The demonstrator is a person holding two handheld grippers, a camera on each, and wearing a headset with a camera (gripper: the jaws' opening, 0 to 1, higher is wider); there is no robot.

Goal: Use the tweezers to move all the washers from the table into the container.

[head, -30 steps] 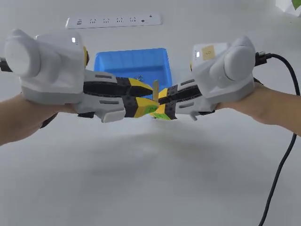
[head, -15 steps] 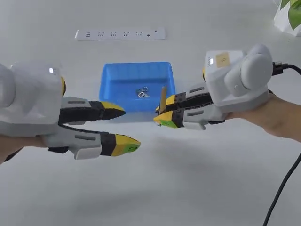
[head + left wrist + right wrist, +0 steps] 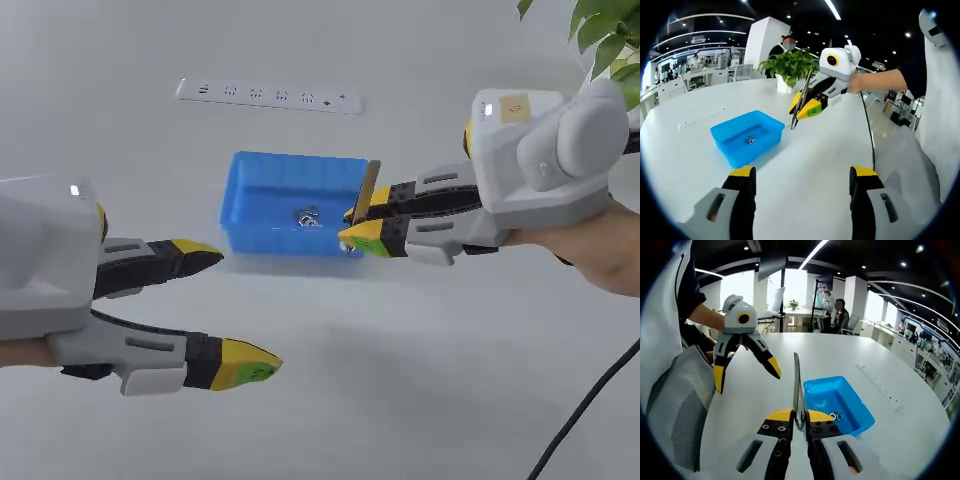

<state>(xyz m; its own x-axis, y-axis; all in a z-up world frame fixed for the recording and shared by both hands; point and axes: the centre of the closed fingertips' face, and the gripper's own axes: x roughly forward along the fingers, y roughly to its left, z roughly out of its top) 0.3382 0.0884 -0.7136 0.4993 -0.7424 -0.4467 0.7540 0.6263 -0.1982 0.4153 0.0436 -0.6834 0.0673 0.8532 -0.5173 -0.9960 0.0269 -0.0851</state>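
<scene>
right tool [image 3: 352,228] clamped on tweezers [image 3: 368,185], long axis near upright, lower end just beside near-right corner of blue container [image 3: 250,238]. washers [image 3: 306,216] clustered inside container, left of tweezers. left tool [image 3: 243,310] wide, empty, well apart; right tool nearer.

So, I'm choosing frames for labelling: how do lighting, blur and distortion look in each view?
Head view: soft even light, faint shadows on the table, blue container sharp. Left gripper view: strong fisheye curving of the table, bright ceiling strips. Right gripper view: bright windows wash out the background, tweezers in focus.
</scene>
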